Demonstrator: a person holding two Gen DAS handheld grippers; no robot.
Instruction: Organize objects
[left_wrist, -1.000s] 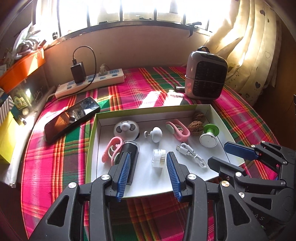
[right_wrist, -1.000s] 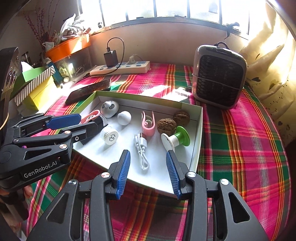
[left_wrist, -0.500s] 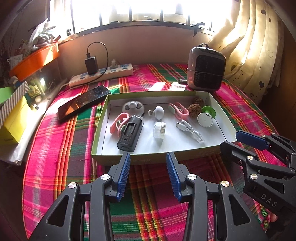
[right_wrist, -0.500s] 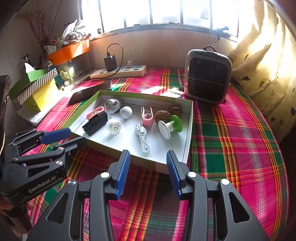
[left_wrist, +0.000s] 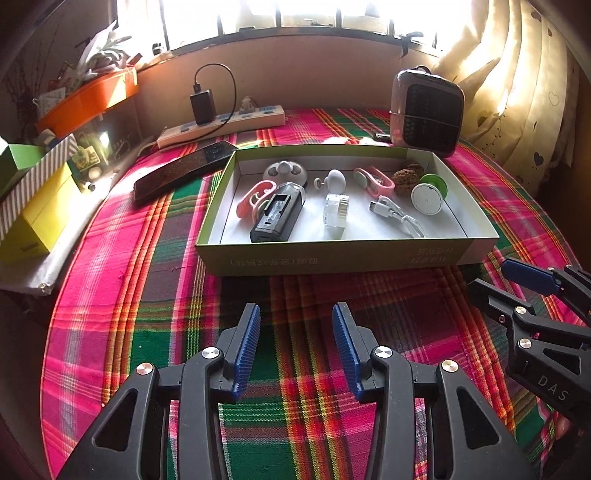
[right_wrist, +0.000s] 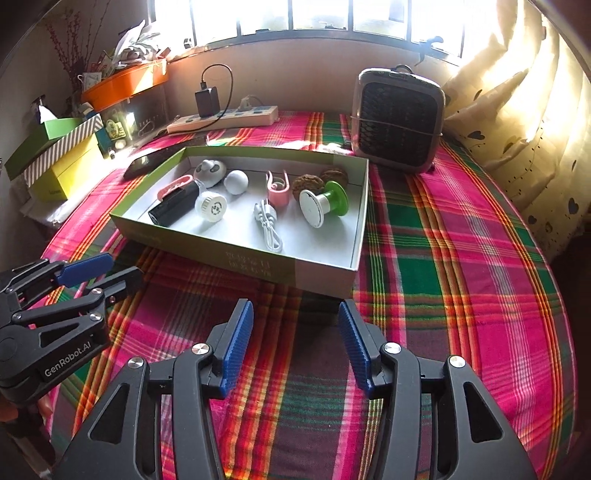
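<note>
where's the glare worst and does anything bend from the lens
Left wrist view: window blown white, curtain washed out, box edges bow. Right wrist view: window also overexposed, tablecloth stripes curve toward the rim.

both grippers now sit back from the box (left_wrist: 332, 258), over bare plaid cloth (left_wrist: 295, 295) on the near side of its front wall, where a second ago their fingertips reached over the box's white floor. the left gripper (left_wrist: 295, 343) keeps the same gap, nothing between its pads. the right gripper (right_wrist: 295, 343) has just been opening, jaws wider than before and empty. everything inside the box lies as it did.
</note>
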